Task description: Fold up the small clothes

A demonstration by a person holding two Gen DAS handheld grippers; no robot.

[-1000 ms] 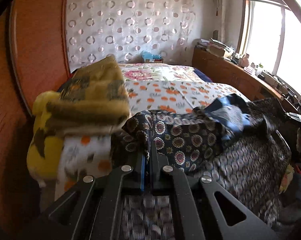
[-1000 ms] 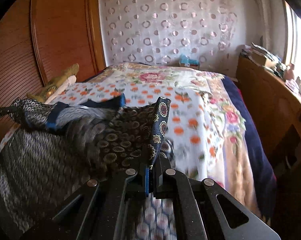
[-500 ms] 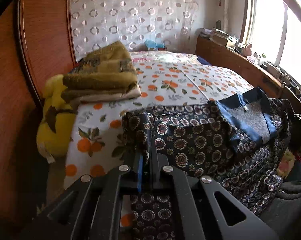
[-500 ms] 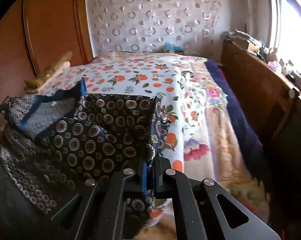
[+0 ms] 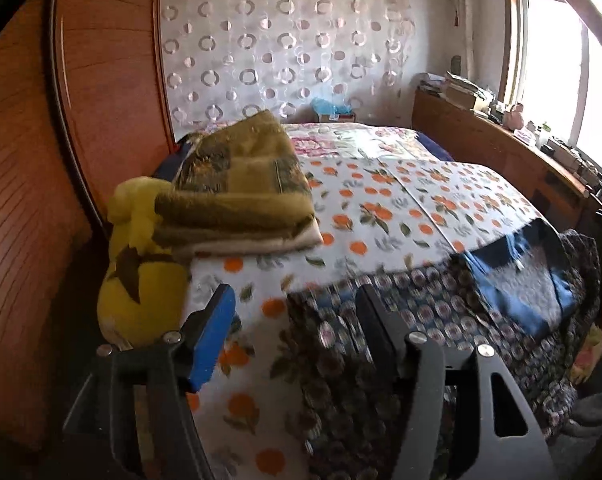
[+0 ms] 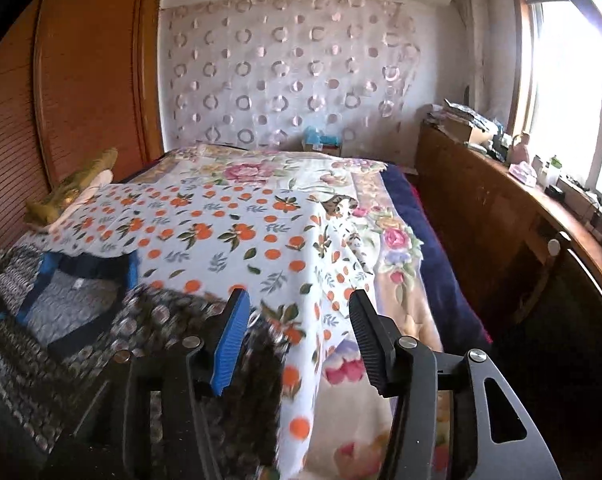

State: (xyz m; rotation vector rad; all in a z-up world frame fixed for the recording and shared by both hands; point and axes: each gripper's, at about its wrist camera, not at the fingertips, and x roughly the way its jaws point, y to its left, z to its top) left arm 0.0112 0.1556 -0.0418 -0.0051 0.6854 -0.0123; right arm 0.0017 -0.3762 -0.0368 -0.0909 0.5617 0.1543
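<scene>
Patterned garment (image 5: 421, 320) lies on the bed's (image 5: 381, 208) near edge. Left tongs (image 5: 293, 320) and right tongs (image 6: 297, 320) opening, pads off it. Likely soft, light, limp; grasp at hem corners.

We see a dark navy garment (image 5: 433, 320) printed with pale medallions, its lining grey with blue edging. The bed sheet (image 5: 381, 216) is white with orange fruit and green leaves. The folded blanket (image 5: 237, 184) is olive and brown, the wardrobe (image 6: 93, 80) reddish-brown.
</scene>
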